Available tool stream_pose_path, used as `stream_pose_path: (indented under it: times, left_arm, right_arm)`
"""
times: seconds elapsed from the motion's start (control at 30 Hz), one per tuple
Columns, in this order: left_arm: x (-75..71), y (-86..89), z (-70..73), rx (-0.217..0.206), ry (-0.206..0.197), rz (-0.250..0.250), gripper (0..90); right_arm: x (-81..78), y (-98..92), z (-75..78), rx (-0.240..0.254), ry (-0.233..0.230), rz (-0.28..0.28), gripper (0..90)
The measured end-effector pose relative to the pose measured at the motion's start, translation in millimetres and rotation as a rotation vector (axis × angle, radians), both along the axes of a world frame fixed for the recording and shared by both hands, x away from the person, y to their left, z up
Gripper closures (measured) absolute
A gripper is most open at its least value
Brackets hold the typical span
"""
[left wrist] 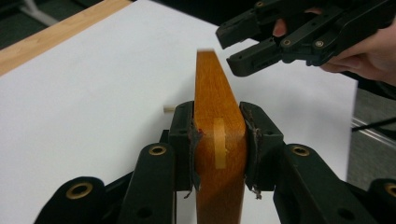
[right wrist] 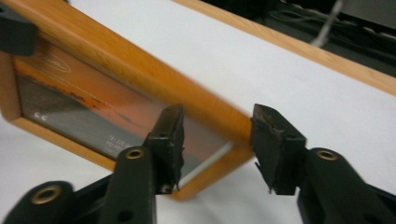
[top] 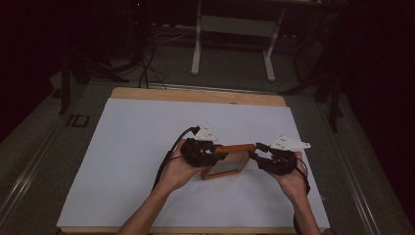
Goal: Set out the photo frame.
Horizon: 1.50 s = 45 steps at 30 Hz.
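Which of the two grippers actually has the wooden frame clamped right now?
The left gripper: its pads press both faces of the wooden frame. The right gripper straddles the frame's corner with jaws apart, pads off the wood.

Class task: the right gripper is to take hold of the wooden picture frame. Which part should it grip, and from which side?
Grip the wooden picture frame by its free end rail, coming from the right, opposite the left gripper. That rail is narrow and flat-sided, and fits between the right gripper fingers, which straddle it open.
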<state>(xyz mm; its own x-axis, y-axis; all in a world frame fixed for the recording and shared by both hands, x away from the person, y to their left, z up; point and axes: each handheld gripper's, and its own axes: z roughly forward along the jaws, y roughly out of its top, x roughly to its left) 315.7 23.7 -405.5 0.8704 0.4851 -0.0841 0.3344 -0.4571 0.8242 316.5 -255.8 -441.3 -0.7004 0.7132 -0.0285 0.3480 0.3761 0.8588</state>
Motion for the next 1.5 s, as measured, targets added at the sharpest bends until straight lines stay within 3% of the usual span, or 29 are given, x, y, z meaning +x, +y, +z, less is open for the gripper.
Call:
stream_pose_path:
  times: [0.1,0.27,0.5,0.7,0.8,0.97,1.0,1.17,1.27,1.5]
  left_arm:
    - [2.6,6.1,8.5,0.023,-0.006,-0.05,68.6]
    - [1.4,9.1,14.6,0.043,-0.021,-0.087,68.6]
    - [6.0,7.7,12.8,-0.037,-0.016,-0.109,68.4]
    - [11.2,0.6,13.7,-0.055,-0.004,-0.135,67.7]
    - [13.8,0.1,13.0,-0.071,0.006,-0.129,66.9]
    - [19.8,3.3,8.8,-0.113,0.036,-0.112,59.5]
    - [21.3,4.2,8.0,-0.131,0.047,-0.115,59.3]
    - [21.7,3.1,6.8,-0.13,0.039,-0.093,54.8]
    - [20.7,8.4,7.1,-0.179,0.038,-0.087,50.4]
    - [21.7,27.2,3.8,-0.246,0.058,-0.049,46.6]
  right_arm:
    - [-0.8,6.2,3.7,0.039,-0.005,0.083,47.5]
    - [-1.4,18.7,2.5,0.033,-0.005,0.159,46.4]
    - [-0.2,35.5,5.4,0.019,-0.02,0.248,42.7]
    - [1.9,45.0,9.5,0.016,-0.034,0.31,41.6]
    - [1.8,47.2,8.6,0.009,-0.038,0.327,44.3]
    - [-2.7,41.6,9.9,0.002,-0.06,0.351,60.8]
    - [-4.1,41.3,10.2,-0.007,-0.065,0.357,61.7]
    - [-9.5,45.7,12.9,-0.07,-0.099,0.379,65.1]
    - [-11.8,48.5,14.1,-0.096,-0.113,0.383,66.6]
    - [-10.2,42.1,13.3,-0.083,-0.106,0.382,67.8]
